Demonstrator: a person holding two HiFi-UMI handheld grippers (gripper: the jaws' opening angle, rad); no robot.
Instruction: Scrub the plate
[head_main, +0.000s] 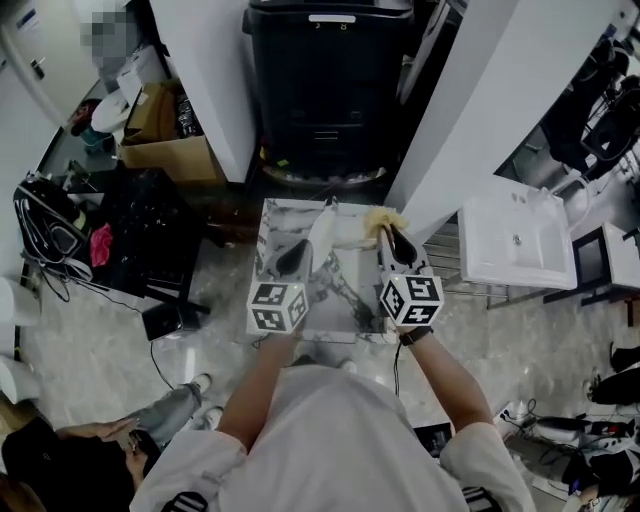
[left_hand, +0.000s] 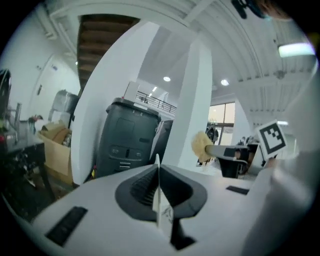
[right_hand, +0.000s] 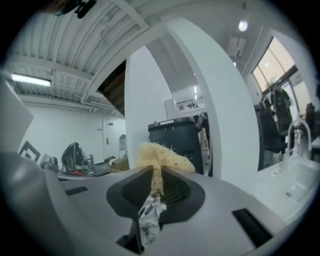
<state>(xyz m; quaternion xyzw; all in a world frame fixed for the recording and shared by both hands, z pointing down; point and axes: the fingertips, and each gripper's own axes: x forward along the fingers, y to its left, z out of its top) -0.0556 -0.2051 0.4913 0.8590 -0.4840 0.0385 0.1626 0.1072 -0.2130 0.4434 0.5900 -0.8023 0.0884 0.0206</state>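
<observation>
2 grippers: left gripper (head_main: 291, 262), right gripper (head_main: 390, 238), one per hand, both over the table (head_main: 272, 218).
1 plate: white plate (head_main: 325, 238), held on edge, off the table surface.
1 scrubber: yellow fibrous scrubber (head_main: 384, 219).
Left gripper fingers: clamped on the plate rim; in the left gripper view the thin white edge runs straight up between the pads.
Right gripper fingers: pinched on the scrubber; its tuft sticks out past the tips.
Plate vs fingers: projects forward and right from the left jaws. The scrubber sits at its far right edge; contact can't be confirmed.
Left side: cardboard box (head_main: 165, 140) and dark cluttered gear, well apart from the table. A person (head_main: 60, 460) crouches low left.
Ahead: black bin (head_main: 330, 70) just beyond the table's far edge, between two white pillars.
Right side: white sink (head_main: 515, 240), near the table, open floor in front.
</observation>
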